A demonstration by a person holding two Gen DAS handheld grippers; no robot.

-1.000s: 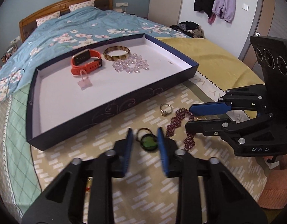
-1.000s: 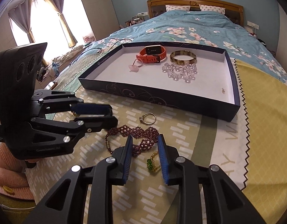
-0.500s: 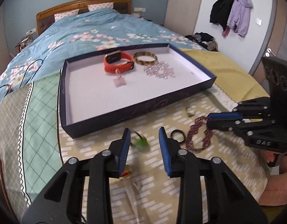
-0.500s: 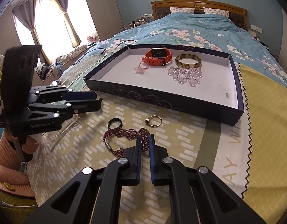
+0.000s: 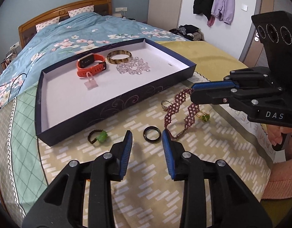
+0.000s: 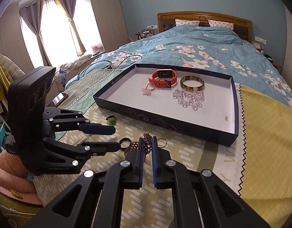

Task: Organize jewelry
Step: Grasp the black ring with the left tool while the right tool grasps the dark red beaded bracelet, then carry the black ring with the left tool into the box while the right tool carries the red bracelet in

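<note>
My right gripper [image 6: 146,140] is shut on a purple beaded bracelet [image 5: 179,106] and holds it lifted above the cloth; it shows from the side in the left wrist view [image 5: 192,95]. My left gripper [image 5: 146,135] is open and empty, just short of a black ring [image 5: 152,134]. A green-stone ring [image 5: 98,136], a silver ring [image 5: 165,103] and a gold green-stone ring [image 5: 204,117] lie on the cloth. The dark blue tray [image 5: 115,104] holds an orange watch [image 5: 90,64], a brown bangle [image 5: 119,57], a crystal bracelet [image 5: 133,68] and a pink charm [image 5: 91,83].
The tray and loose jewelry sit on a patterned cloth [image 5: 146,190] over the bed. The blue floral duvet [image 6: 193,53] lies behind the tray. A phone [image 6: 60,97] and cable [image 6: 107,64] lie at the left bed edge.
My right gripper has lifted the purple bracelet off the cloth. My left gripper has let the green-stone ring drop near the tray and swung right, toward the black ring.
</note>
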